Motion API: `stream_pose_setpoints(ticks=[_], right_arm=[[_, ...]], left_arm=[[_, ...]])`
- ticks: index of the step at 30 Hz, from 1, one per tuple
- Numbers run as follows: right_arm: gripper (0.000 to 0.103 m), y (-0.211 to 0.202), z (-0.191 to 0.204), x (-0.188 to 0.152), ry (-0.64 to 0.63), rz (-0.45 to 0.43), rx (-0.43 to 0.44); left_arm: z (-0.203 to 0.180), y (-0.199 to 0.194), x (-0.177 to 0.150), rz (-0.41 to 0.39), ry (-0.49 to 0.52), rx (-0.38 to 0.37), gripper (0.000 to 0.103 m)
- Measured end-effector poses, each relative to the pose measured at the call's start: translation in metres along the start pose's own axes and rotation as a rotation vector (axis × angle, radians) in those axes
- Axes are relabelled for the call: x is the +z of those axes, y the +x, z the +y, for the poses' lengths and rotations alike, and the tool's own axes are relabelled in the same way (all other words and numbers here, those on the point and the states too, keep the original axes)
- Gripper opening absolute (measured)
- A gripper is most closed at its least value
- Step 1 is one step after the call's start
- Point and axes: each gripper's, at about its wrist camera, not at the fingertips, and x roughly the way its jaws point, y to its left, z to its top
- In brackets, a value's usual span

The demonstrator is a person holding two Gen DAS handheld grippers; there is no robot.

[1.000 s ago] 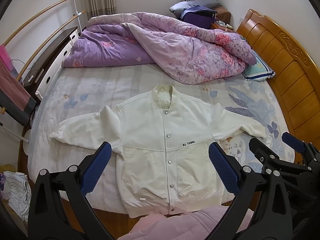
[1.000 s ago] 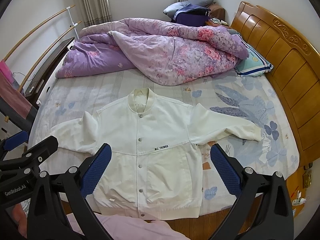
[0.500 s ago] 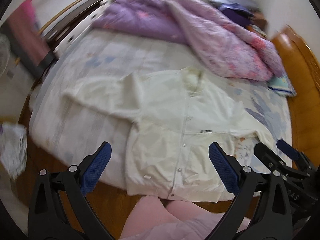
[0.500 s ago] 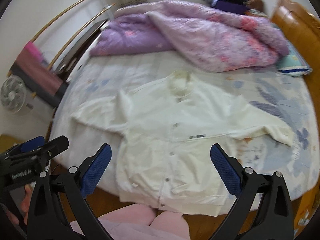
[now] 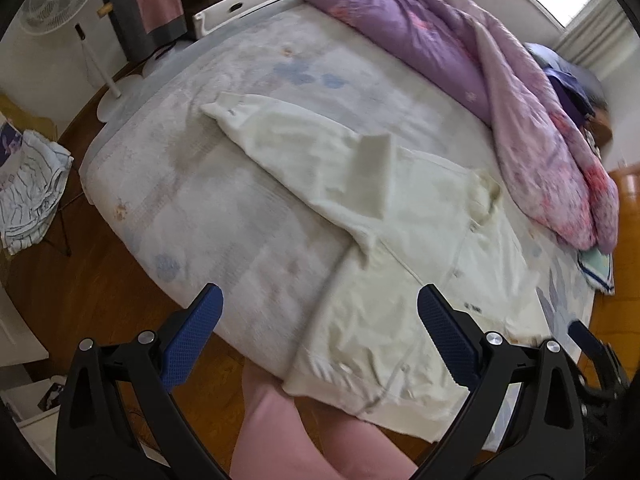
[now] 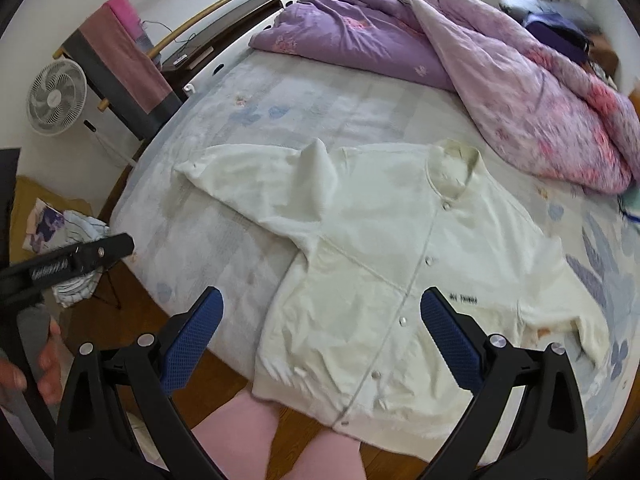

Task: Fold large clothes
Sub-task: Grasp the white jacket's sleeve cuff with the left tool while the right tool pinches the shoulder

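A cream snap-button jacket [image 6: 384, 248] lies face up on the bed, collar toward the quilt, hem at the near edge. Its left sleeve [image 5: 288, 144] stretches out across the sheet with a raised crease near the shoulder. In the left wrist view my left gripper [image 5: 320, 332] hovers open above the bed's near edge, left of the jacket's hem [image 5: 376, 392]. My right gripper [image 6: 322, 334] also stands open, over the jacket's lower front, holding nothing. The left gripper's body [image 6: 68, 264] shows at the left of the right wrist view, held by a hand.
A purple quilt [image 6: 460, 52] is heaped at the far side of the bed [image 6: 280, 96]. A standing fan [image 6: 56, 96], a rail with hanging cloth [image 6: 120, 48] and a pile of fabric [image 6: 76, 232] occupy the floor at left. The person's pink-clad legs [image 6: 256, 432] stand at the near edge.
Both views have swung left and downward toward the jacket's left sleeve side. The jacket lies as before. Both grippers have stayed open.
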Motion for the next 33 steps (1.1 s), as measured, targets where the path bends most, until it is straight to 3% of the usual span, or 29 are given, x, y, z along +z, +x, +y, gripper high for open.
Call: stream_pose_setpoints(ticks=[5, 10, 12, 15, 20, 21, 22, 27, 31, 33], right_arm=[[0.095, 0.05, 0.029, 0.027, 0.035, 0.071, -0.053], [0.095, 0.098, 0.051, 0.052, 0.092, 0.125, -0.097], [0.095, 0.125, 0.058, 0.062, 0.111, 0.159, -0.117], [0.095, 0.161, 0.063, 0.072, 0.124, 0.204, -0.155], [0.095, 0.21, 0.059, 0.075, 0.156, 0.291, -0.203], [0.095, 0.217, 0.058, 0.075, 0.164, 0.304, -0.205], [0.095, 0.223, 0.056, 0.075, 0.173, 0.318, -0.208], [0.095, 0.247, 0.044, 0.072, 0.223, 0.368, -0.231], [0.095, 0.255, 0.035, 0.073, 0.227, 0.368, -0.252], [0.095, 0.26, 0.028, 0.073, 0.235, 0.368, -0.262]], left_arm=[[0.051, 0.048, 0.063, 0.012, 0.003, 0.041, 0.098], [0.105, 0.109, 0.122, 0.032, -0.049, 0.022, 0.098], [0.123, 0.141, 0.143, 0.013, -0.062, 0.03, 0.098], [0.153, 0.203, 0.178, 0.056, -0.082, 0.086, 0.097], [0.19, 0.283, 0.227, 0.066, -0.156, 0.088, 0.096], [0.193, 0.296, 0.235, 0.07, -0.159, 0.079, 0.088], [0.194, 0.305, 0.24, 0.08, -0.16, 0.075, 0.073], [0.198, 0.356, 0.26, 0.132, -0.16, 0.075, 0.048], [0.208, 0.353, 0.266, 0.057, -0.192, 0.075, 0.025], [0.206, 0.34, 0.266, 0.009, -0.166, 0.119, 0.021]])
